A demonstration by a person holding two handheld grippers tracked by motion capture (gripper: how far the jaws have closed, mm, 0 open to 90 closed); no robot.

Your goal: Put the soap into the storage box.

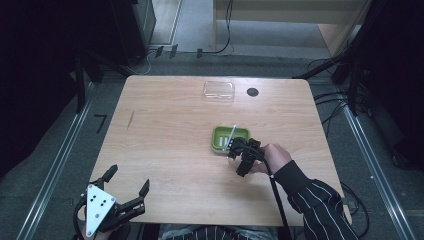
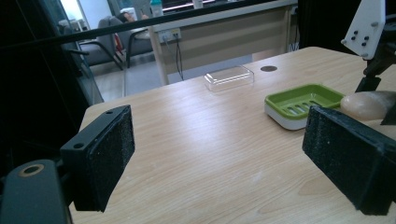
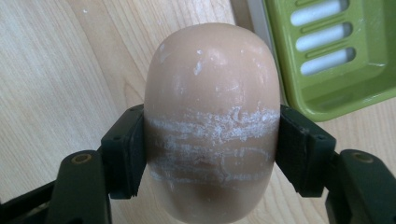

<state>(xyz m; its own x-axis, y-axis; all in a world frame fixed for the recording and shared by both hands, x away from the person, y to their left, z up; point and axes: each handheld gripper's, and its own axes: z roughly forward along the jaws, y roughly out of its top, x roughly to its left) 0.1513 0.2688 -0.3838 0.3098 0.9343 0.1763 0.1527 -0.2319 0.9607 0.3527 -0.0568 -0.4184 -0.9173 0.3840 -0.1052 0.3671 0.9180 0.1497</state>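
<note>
Beige soap bar (image 3: 212, 121) sits clamped in the right gripper (image 3: 212, 140) beside the green dish (image 3: 336, 51); left gripper (image 2: 233, 158) gapes wide.

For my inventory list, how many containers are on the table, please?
2. A green soap dish lies right of the table's centre, beside the right tongs, which grip a bar of soap. A clear plastic lid or box lies near the far edge.

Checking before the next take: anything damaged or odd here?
The soap held in the right gripper is scuffed: white scratch bands cross its middle between the jaws. The green dish and clear lid sit flat, apart. Nothing spilled.
</note>
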